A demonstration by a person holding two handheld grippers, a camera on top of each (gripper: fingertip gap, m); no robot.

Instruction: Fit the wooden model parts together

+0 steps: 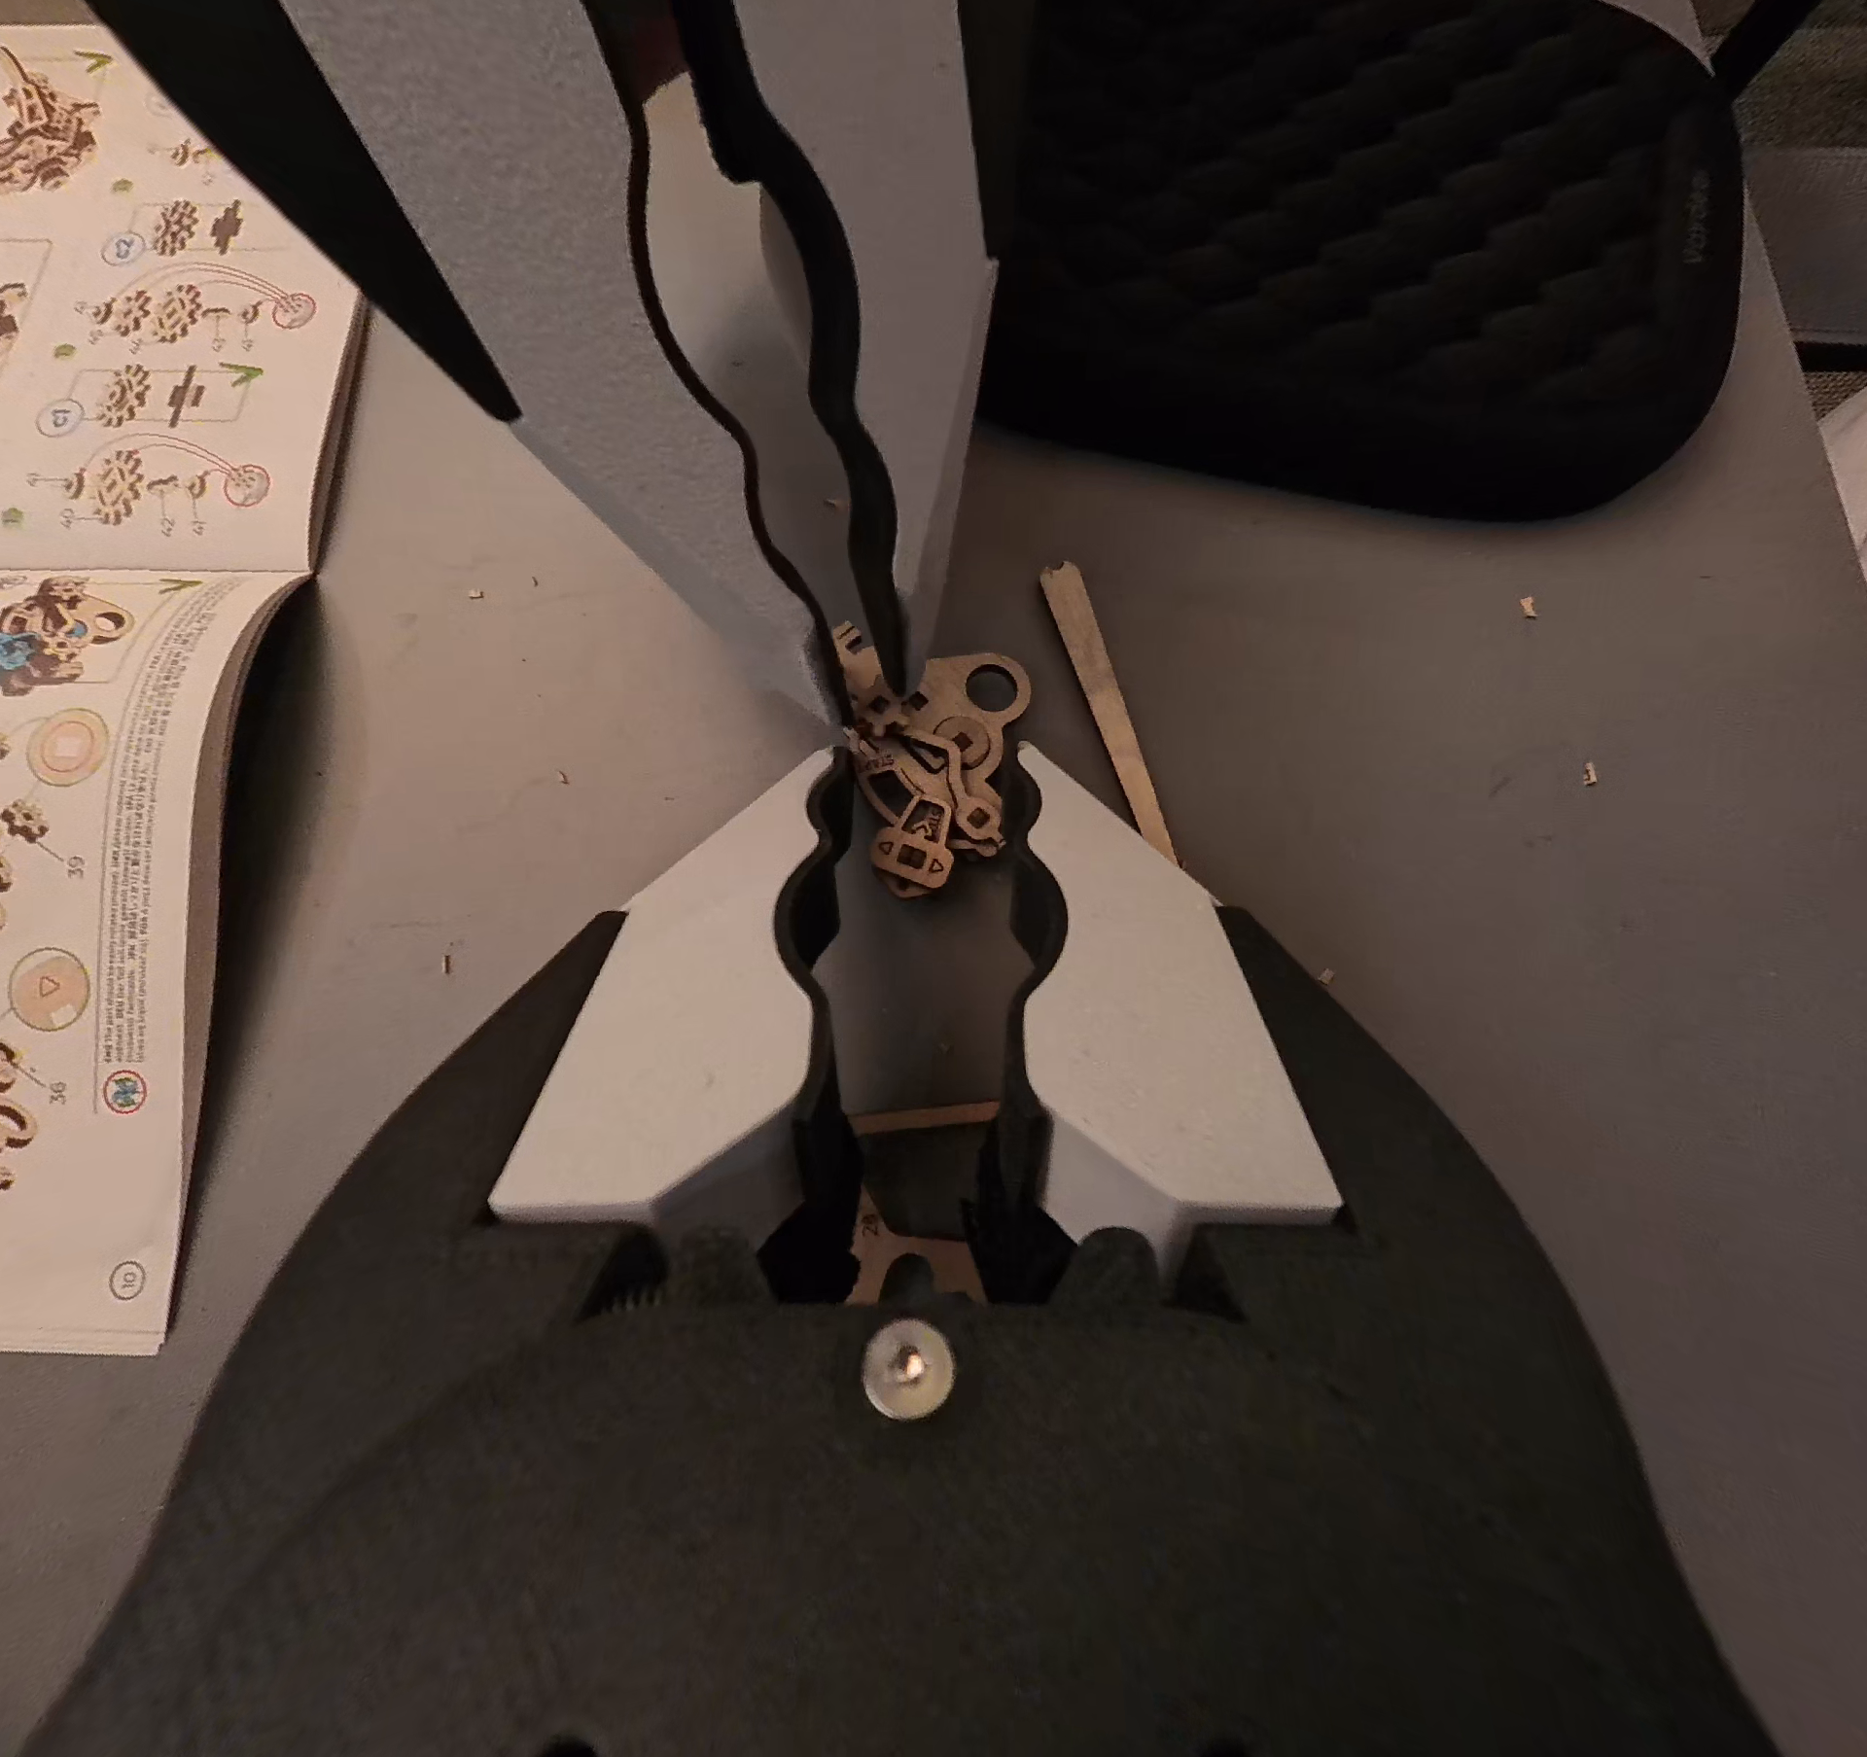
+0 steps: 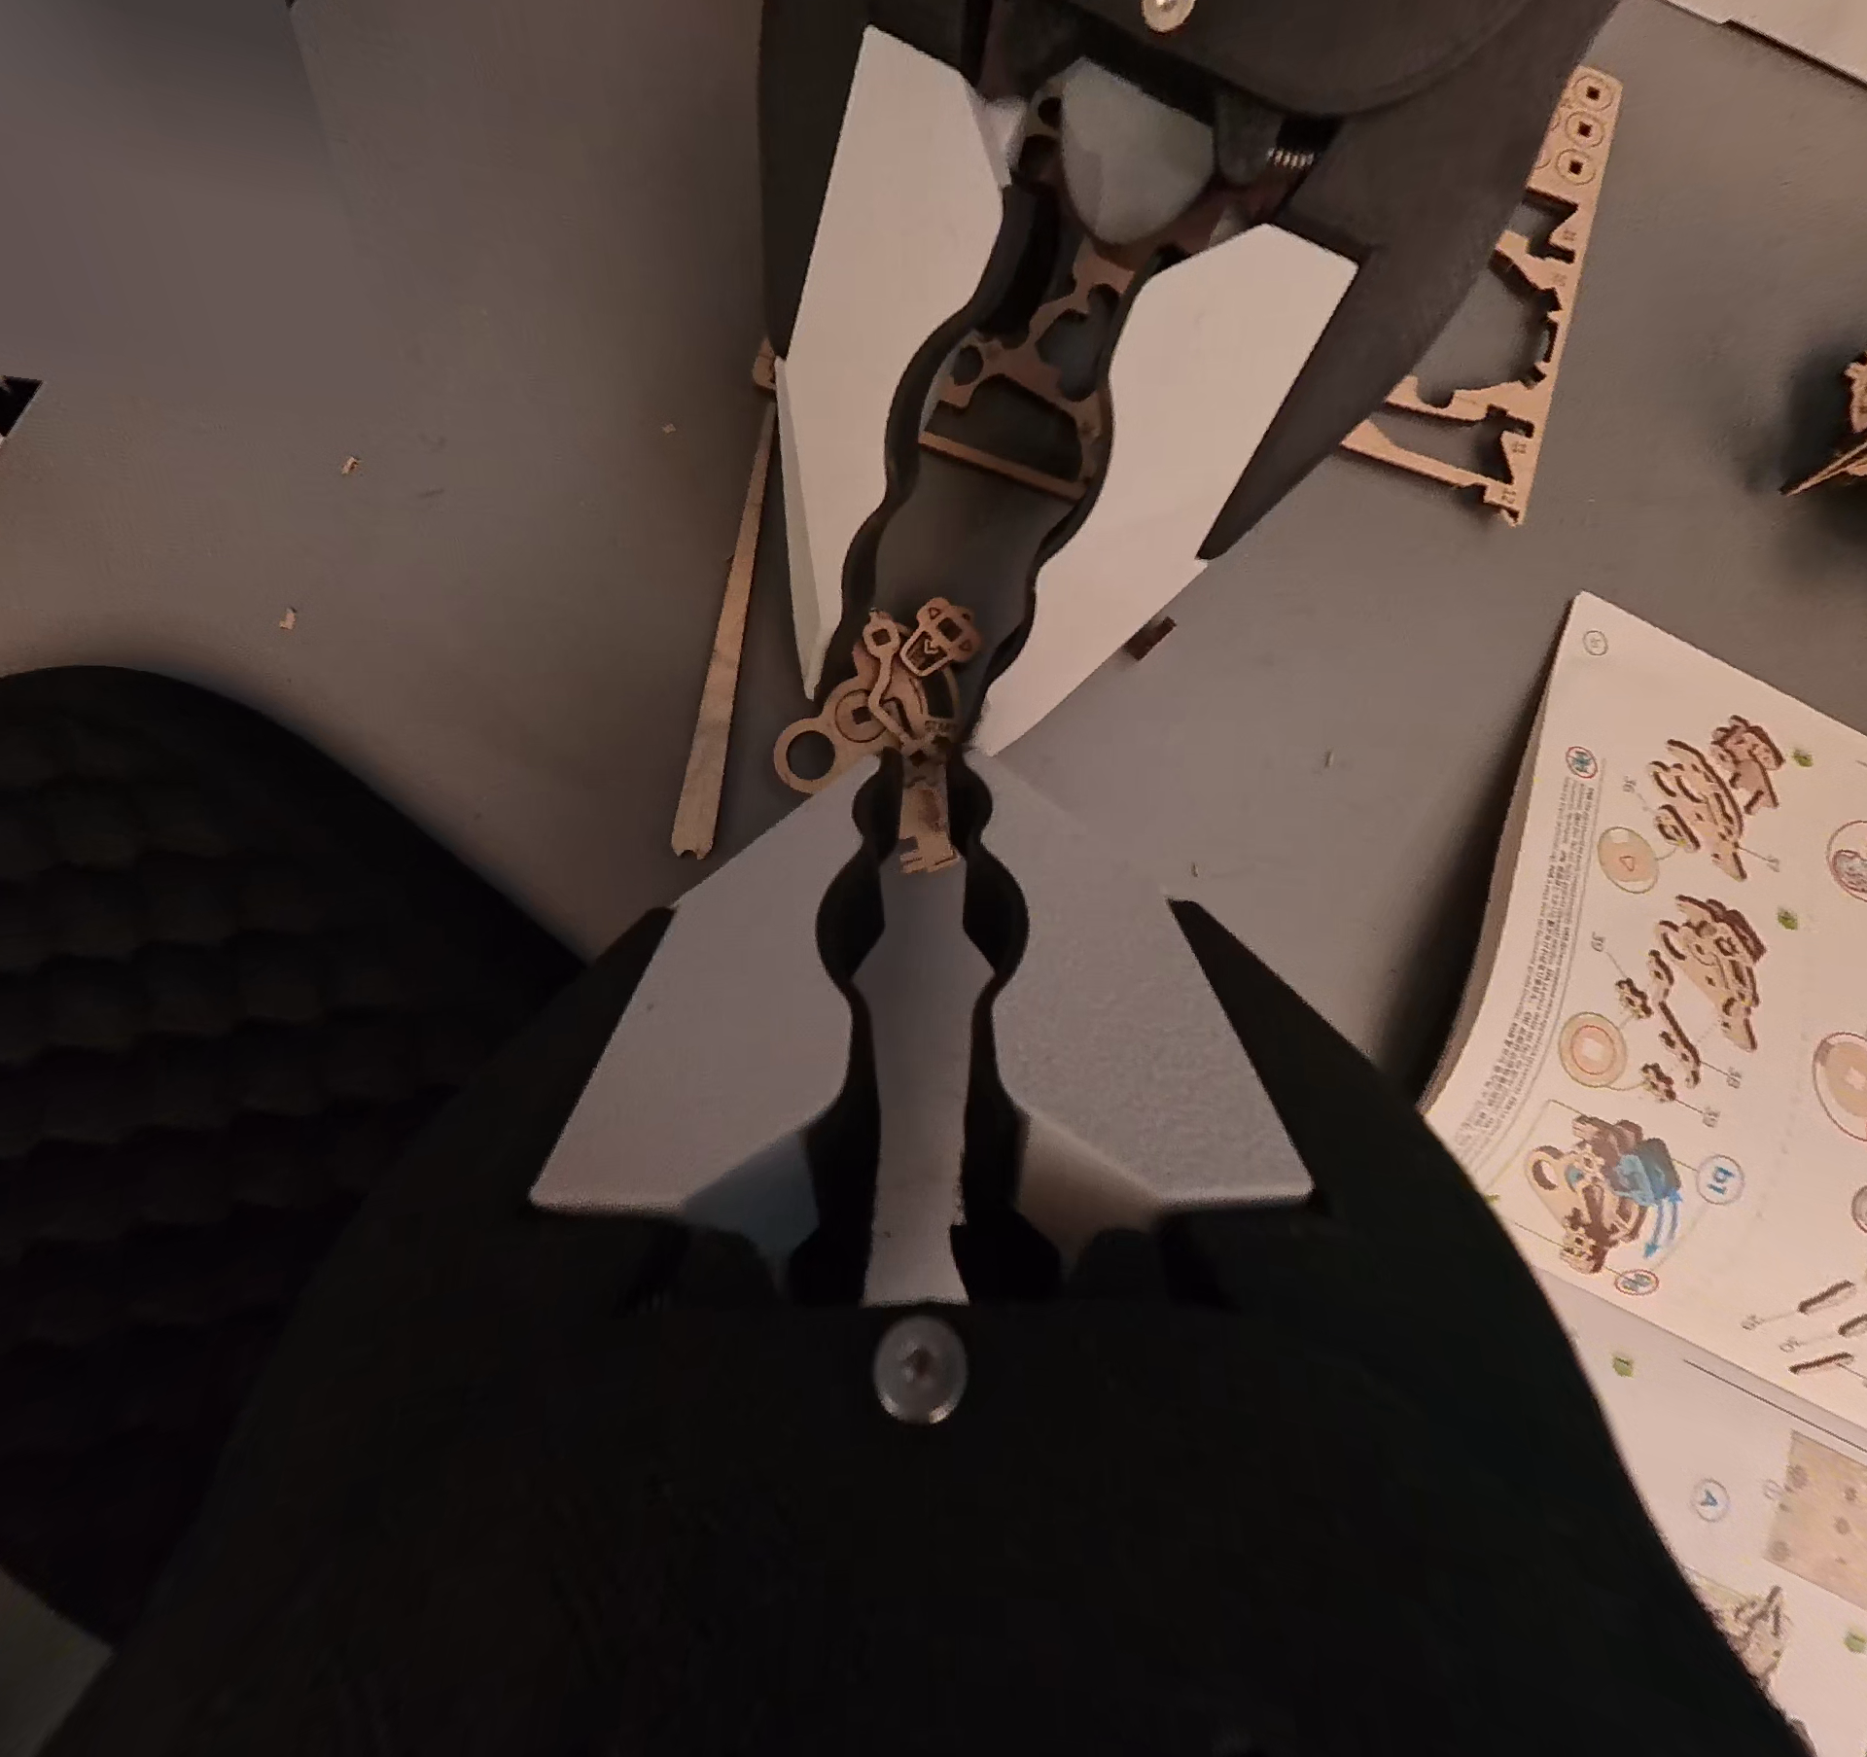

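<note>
A small flat wooden assembly of interlocked laser-cut parts, with a ring at one end, sits between the fingertips of my left gripper, which is shut on it just above the grey table. My right gripper is shut on a small wooden peg piece and presses its end against the assembly. The two grippers meet tip to tip. In the left wrist view the right gripper comes down from the top. In the right wrist view the left gripper comes from the top.
An open instruction booklet lies at the left, and at the right in the right wrist view. A black quilted cushion lies beyond. A thin wooden strip lies beside the assembly. A punched-out wooden sheet lies under the left gripper.
</note>
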